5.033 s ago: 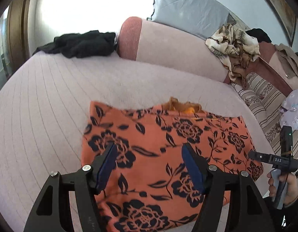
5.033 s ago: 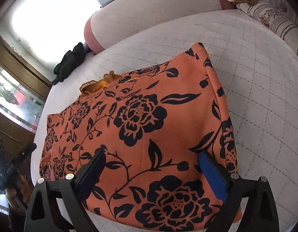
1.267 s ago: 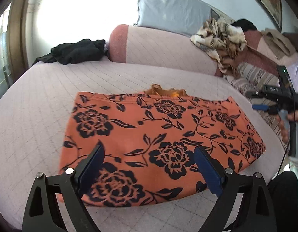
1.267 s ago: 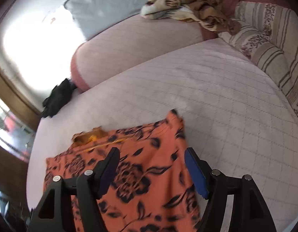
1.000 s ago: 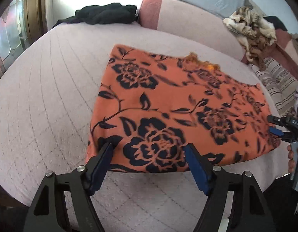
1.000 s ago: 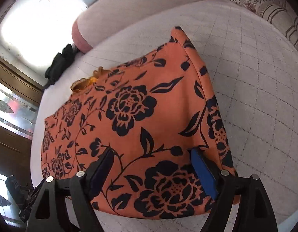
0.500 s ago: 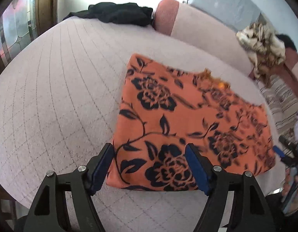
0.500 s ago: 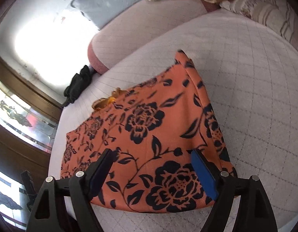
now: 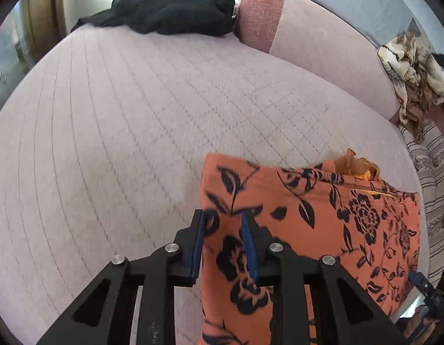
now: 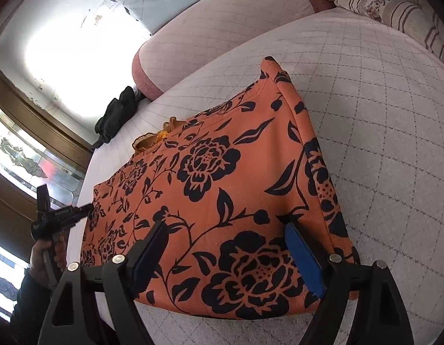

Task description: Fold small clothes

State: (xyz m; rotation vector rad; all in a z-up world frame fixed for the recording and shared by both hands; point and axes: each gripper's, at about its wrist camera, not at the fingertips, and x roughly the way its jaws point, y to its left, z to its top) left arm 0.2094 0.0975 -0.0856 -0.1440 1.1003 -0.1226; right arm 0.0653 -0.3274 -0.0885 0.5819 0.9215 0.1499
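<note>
1. Garment [image 9: 322,230], orange with black flowers, lies flat near the bed's [image 9: 121,129] front edge.
2. Left gripper [image 9: 223,224] has slid to the cloth's left edge, jaws closing around it, seemingly to start a fold.
3. Right gripper [image 10: 227,241] hovers, jaws spread, gripping nothing.

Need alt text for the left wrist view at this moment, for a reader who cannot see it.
The left gripper is closing its jaws over the left edge of an orange garment with black flowers, which lies flat on a pale quilted bed. A black garment lies at the bed's far edge, beside a pink bolster.
</note>
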